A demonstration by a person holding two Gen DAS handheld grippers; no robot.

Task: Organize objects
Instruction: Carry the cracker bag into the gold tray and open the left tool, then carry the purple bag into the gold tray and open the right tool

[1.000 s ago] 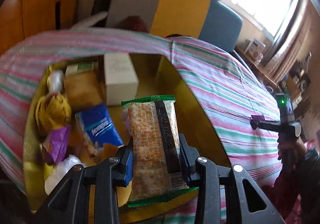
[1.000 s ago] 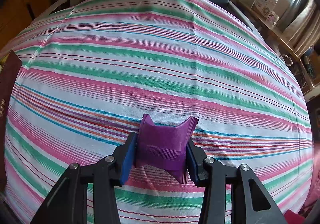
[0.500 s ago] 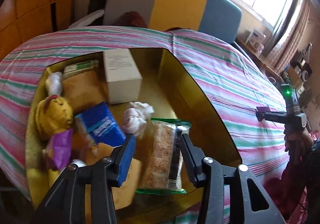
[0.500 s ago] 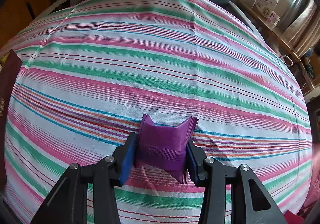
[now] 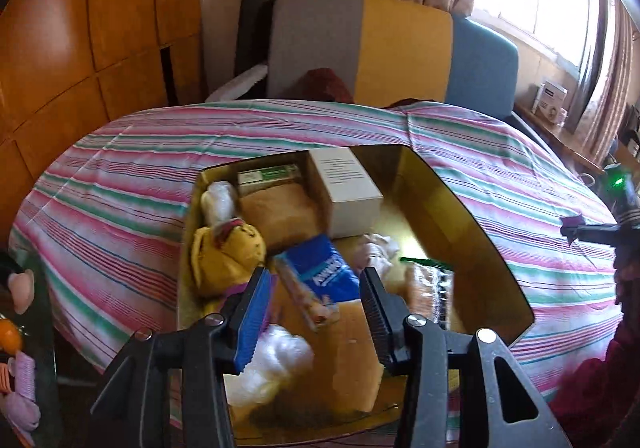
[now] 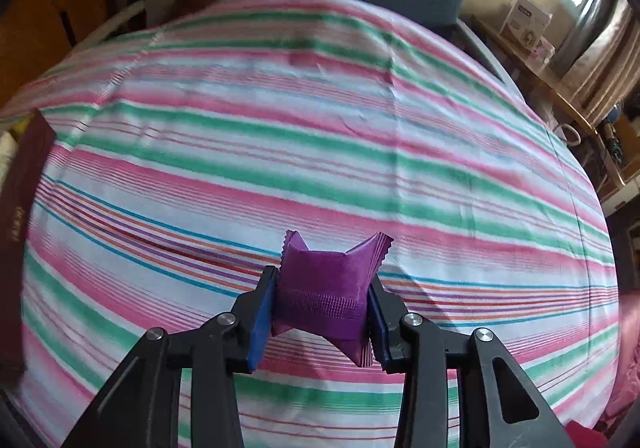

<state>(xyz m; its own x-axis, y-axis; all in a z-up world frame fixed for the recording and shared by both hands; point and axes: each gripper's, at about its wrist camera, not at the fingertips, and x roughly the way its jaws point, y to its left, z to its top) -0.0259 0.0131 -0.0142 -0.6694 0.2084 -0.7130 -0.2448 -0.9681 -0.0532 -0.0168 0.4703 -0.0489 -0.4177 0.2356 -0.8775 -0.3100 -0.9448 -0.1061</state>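
Right gripper (image 6: 323, 302): fingers closing on the purple packet (image 6: 326, 298); thin wrapper may slip. Left gripper (image 5: 316, 312): fingers released, empty above the box (image 5: 460, 208), may snag contents.

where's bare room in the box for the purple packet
Free: the gold floor along the box's right wall, right of the white carton, beyond the cracker pack. Crowded: the left half, with the yellow toy, tissue pack and plastic wads. The right gripper is closing on the purple packet over bare striped cloth.
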